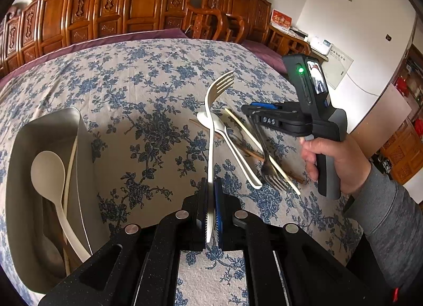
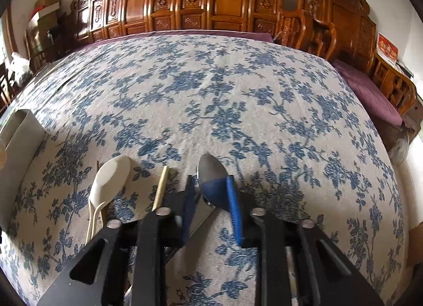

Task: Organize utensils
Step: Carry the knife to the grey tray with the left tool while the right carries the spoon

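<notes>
My left gripper is shut on the handle of a cream plastic fork, tines pointing up and away, held above the floral cloth. My right gripper shows from the side at right, hovering over a pile: a cream spoon, a metal fork, a pale chopstick and a brown chopstick. In the right wrist view my right gripper stands open around a metal spoon lying on the cloth; a cream spoon and a chopstick lie left of it.
A grey open container stands at the left and holds a cream spoon and chopsticks; its wall also shows in the right wrist view. Carved wooden chairs line the far table edge. A hand holds the right gripper.
</notes>
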Tool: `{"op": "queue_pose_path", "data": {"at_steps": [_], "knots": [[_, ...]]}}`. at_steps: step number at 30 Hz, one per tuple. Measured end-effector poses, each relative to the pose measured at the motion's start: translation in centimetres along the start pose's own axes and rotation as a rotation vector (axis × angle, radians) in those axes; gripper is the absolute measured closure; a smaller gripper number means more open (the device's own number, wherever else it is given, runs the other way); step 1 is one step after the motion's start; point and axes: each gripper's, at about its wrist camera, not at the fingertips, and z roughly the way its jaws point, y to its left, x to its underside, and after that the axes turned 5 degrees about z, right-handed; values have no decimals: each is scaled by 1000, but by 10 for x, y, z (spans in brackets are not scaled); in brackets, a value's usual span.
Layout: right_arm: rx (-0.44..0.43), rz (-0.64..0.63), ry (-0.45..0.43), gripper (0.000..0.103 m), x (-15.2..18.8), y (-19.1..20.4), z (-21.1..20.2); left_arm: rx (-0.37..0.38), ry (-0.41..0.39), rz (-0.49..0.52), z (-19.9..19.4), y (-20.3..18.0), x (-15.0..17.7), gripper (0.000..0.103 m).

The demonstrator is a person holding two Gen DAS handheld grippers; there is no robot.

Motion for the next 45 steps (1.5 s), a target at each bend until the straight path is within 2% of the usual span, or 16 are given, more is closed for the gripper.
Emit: {"op": "queue_pose_path", "data": {"at_steps": [7, 11, 18, 26, 32, 40, 45], "knots": [[-9, 85, -22, 99, -3, -18, -7, 1, -1, 2, 0, 0, 0, 99], [-19, 98, -36, 101, -7, -22, -14, -2, -6, 1, -1, 2, -1, 99], [-16, 60, -46, 101, -7, -5, -35, -35, -43, -2, -18, 5, -4, 99], [-36, 5, -48, 101, 13, 32, -67, -112, -100, -18, -53, 17, -6, 99], [-60, -47, -67, 101, 22, 65, -91, -133, -116, -90, -80, 38, 5, 99], [-110, -94, -80, 101, 28, 107, -113, -186, -94, -139, -96, 65, 20, 99], [-154, -121, -74, 101, 31, 136, -120, -222, -51, -184, -96, 92, 31, 99]]}}
